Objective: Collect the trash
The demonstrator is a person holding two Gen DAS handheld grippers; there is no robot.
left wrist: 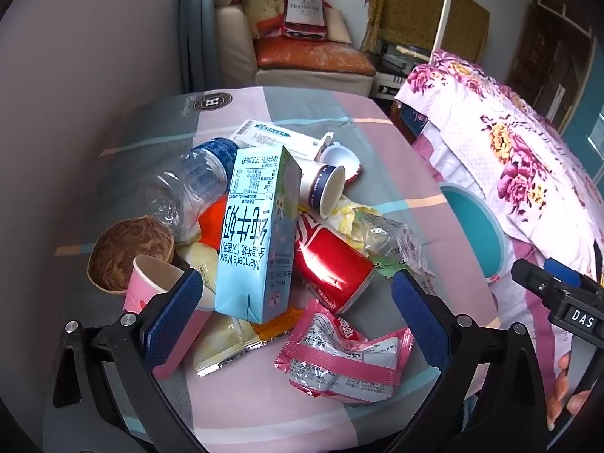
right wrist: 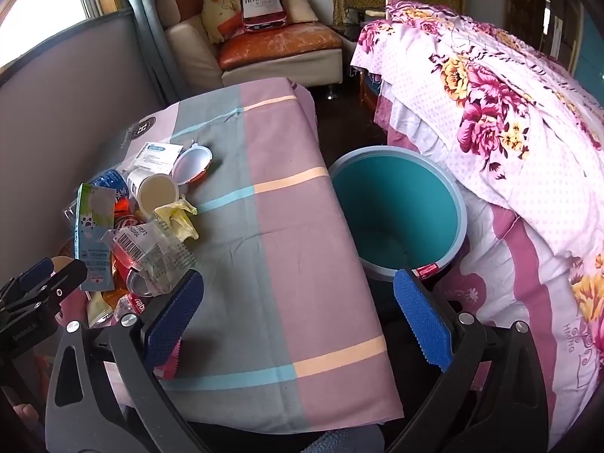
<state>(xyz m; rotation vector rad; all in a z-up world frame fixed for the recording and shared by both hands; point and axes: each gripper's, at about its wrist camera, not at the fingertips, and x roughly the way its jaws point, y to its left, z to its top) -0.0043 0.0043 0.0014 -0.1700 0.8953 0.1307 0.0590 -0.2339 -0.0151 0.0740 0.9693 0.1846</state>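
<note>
Bin [right wrist: 396,204] mouth open; trash pile [left wrist: 264,234] seemingly crowded.

The light-blue milk carton [left wrist: 256,234] at the centre of the pile bears "Member's Mark", large Chinese characters and "200", all printed upside down as seen from the left wrist. At 12 o'clock, the bottle-shaped red cushion [left wrist: 304,11] on the sofa reads "Hennessy", and at 11 o'clock a round badge [left wrist: 212,102] on the table cloth shows the letter "H". At 3 o'clock, the right tool [left wrist: 566,302] carries a label reading "DAS"; in the right wrist view, a clear wrapper [right wrist: 151,249] at 9 o'clock shows a barcode with digits too small to read.
</note>
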